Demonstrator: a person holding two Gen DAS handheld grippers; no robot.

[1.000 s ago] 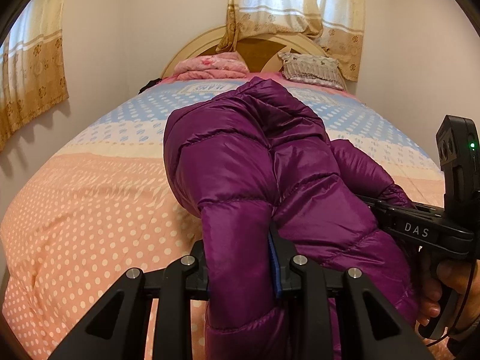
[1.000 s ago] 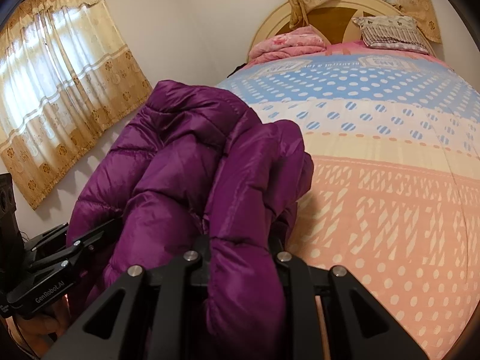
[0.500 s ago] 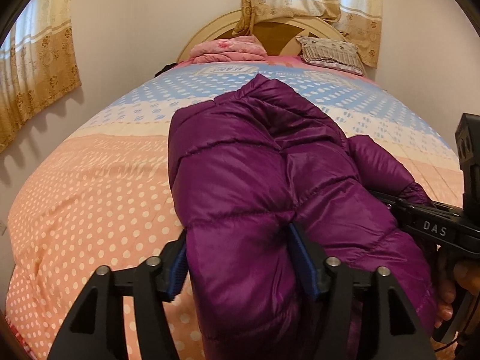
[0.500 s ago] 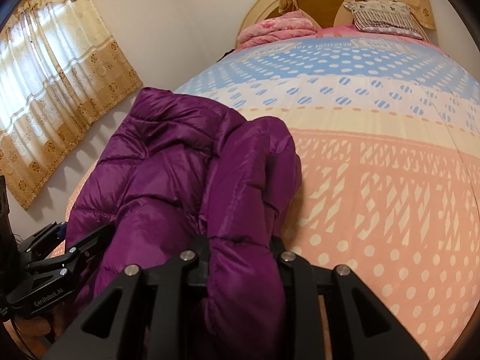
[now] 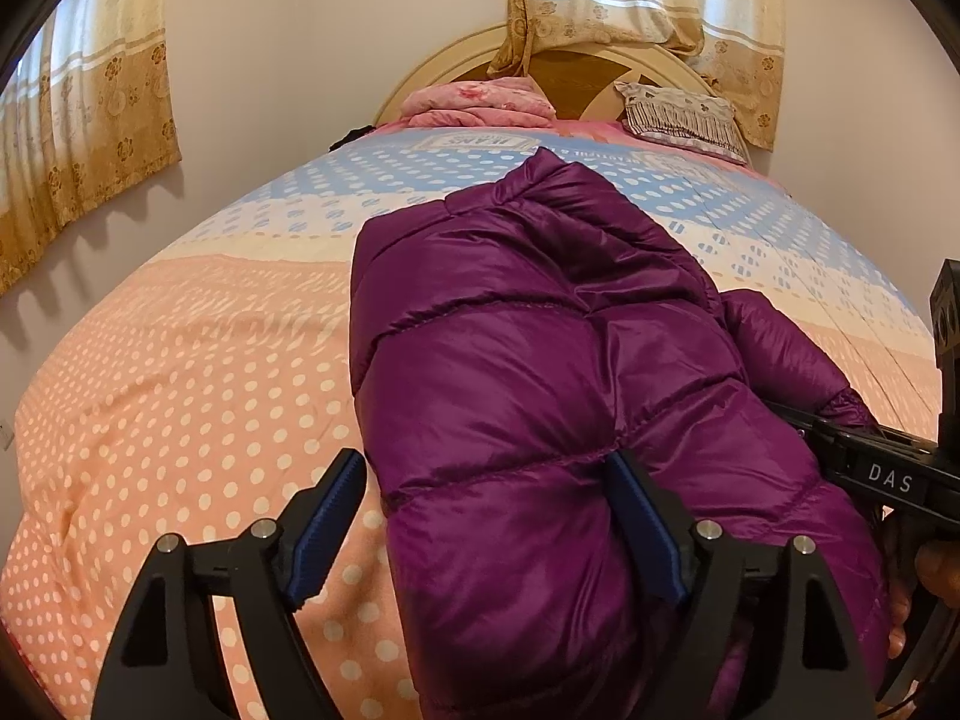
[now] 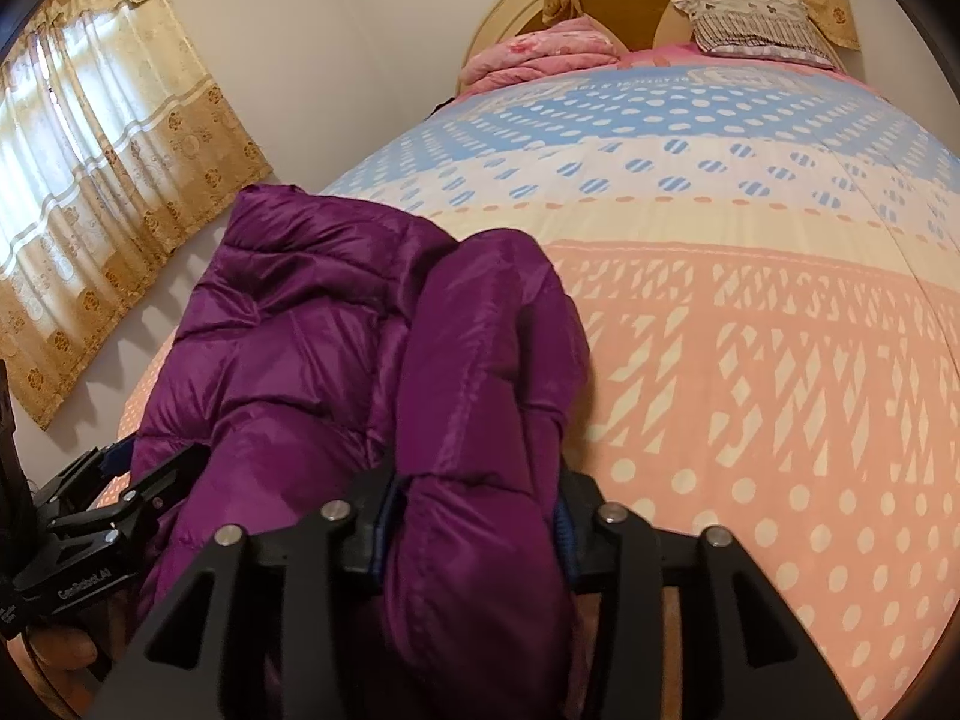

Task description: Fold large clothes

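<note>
A purple puffer jacket [image 5: 540,360] lies folded in a bundle on the bed's dotted cover [image 5: 180,390]. My left gripper [image 5: 486,516] is at its near end and its jaws are opening. The left pad stands clear of the fabric, while the right pad rests against the jacket's side. In the right wrist view a thick fold of the jacket [image 6: 480,390] fills the gap of my right gripper [image 6: 474,528]. Its jaws are opening too, with both pads still against the fabric. Each gripper shows in the other's view: the right gripper [image 5: 888,474] and the left gripper [image 6: 90,540].
A pink folded blanket [image 5: 480,102] and a grey patterned pillow [image 5: 678,117] lie against the headboard [image 5: 588,66]. Yellow curtains [image 5: 78,138] hang on the left wall and behind the bed. The cover [image 6: 750,360] stretches to the right of the jacket.
Both grippers sank with the jacket, which now rests on the bed. The left jaws spread wide and released the fold; the right jaws widened around theirs.
</note>
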